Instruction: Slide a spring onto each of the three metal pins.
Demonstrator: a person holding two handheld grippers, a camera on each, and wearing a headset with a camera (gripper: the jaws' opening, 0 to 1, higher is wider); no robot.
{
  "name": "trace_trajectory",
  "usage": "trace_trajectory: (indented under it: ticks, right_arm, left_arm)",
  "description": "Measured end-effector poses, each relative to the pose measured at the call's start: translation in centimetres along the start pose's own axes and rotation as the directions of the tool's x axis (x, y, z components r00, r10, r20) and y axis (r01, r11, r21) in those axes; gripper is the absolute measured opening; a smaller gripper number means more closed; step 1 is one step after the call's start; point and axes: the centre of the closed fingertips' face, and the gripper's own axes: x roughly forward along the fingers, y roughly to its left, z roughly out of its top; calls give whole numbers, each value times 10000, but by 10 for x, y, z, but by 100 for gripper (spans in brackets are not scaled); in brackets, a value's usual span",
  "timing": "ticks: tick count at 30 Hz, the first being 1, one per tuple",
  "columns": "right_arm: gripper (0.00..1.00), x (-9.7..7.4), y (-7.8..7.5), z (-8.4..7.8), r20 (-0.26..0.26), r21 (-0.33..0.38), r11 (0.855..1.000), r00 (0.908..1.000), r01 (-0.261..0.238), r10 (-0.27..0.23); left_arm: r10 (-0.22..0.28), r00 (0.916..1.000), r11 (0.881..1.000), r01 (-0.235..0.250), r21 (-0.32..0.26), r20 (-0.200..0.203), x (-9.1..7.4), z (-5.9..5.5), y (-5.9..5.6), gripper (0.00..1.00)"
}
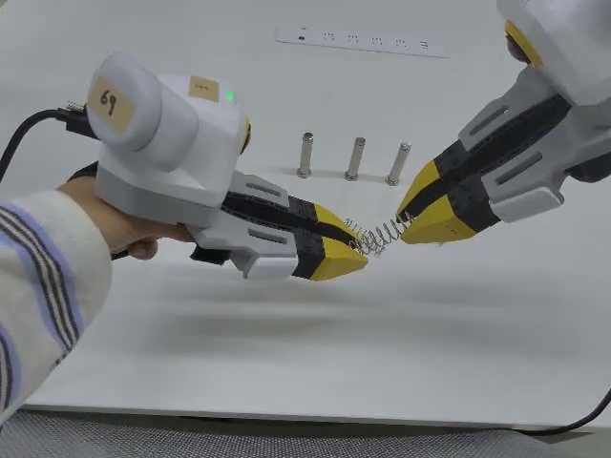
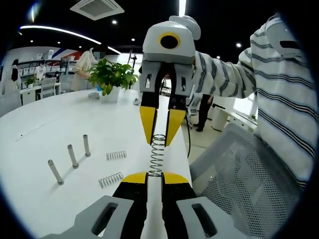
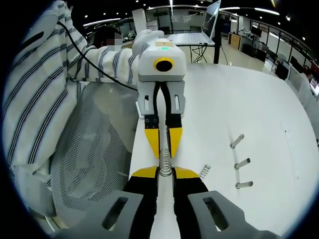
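Three bare metal pins (image 1: 355, 158) stand upright in a row on the white table (image 1: 286, 343). A thin wire spring (image 1: 380, 236) hangs in the air in front of them, stretched between both grippers. My left gripper (image 1: 358, 253) is shut on its left end and my right gripper (image 1: 410, 224) is shut on its right end. In the left gripper view the spring (image 2: 157, 154) runs from my jaws up to the right gripper (image 2: 160, 139), with the pins (image 2: 73, 156) at lower left. In the right gripper view the spring (image 3: 164, 159) leads to the left gripper (image 3: 163, 144), pins (image 3: 242, 163) at right.
Two loose springs (image 2: 115, 155) (image 2: 110, 179) lie on the table near the pins. A white power strip (image 1: 363, 40) lies at the far edge. A mesh chair (image 2: 239, 184) stands past the table's near edge, and a potted plant (image 2: 112, 74) sits on the far side.
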Motion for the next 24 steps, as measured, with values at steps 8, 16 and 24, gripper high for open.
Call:
trace_trajectory:
  ticks: [8, 16, 24]
  right_arm:
    - [8, 0, 6, 4, -281, -253, 9996, 9996, -108, 101]
    - [8, 1, 9, 8, -593, -532, 9983, 9980, -245, 213]
    - [8, 1, 11, 10, -931, -750, 9962, 9950, -432, 362]
  left_arm:
    - [-15, 10000, 10000, 15, 29, -30, 0, 1, -3, 0]
    - [-79, 9999, 9999, 80, 88, -139, 3, -1, -5, 0]
    - [-219, 9997, 9994, 221, 248, -76, 8, -1, -8, 0]
